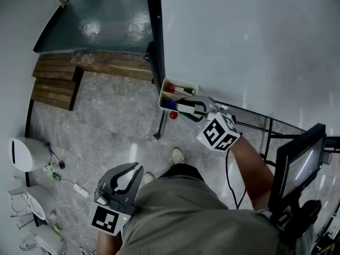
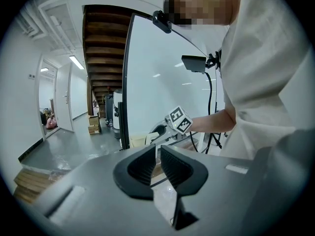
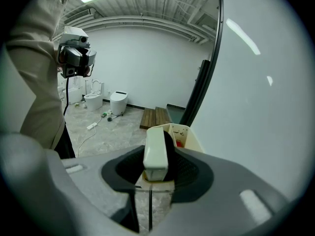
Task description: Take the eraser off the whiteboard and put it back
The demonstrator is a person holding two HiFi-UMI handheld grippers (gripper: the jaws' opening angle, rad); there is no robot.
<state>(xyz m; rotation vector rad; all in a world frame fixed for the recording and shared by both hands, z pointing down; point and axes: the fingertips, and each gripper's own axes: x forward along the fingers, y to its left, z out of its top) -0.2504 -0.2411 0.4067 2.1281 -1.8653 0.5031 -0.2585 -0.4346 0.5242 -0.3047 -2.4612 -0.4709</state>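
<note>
I have the eraser (image 3: 155, 151) clamped in the right gripper (image 1: 183, 110), off the whiteboard (image 1: 249, 47) and hanging just beside its lower left corner, right above the cream holder box (image 1: 178, 84) that sits at the board's edge. As I read it, the step in hand is the return. To do it well I would first turn the dark felt side square to the white surface, because in the right gripper view the eraser stands on edge between the jaws, its pale back on the left and its dark pad on the right, nearer the board. I would bring it in flat rather than corner first and let go only once the whole pad sits against the board (I am guessing it holds by a magnet, which I cannot see from here). I would also stay clear of the holder box, since the red marker (image 1: 171, 89) and the blue one (image 1: 169, 104) stick up close under the jaws and a nudge could tip them. The eraser itself is a narrow block with a cream plastic shell, rounded corners, a dark felt face and no print that I can read. My left gripper (image 1: 130, 177) hangs low near my hip, its jaws drawn together on nothing.
</note>
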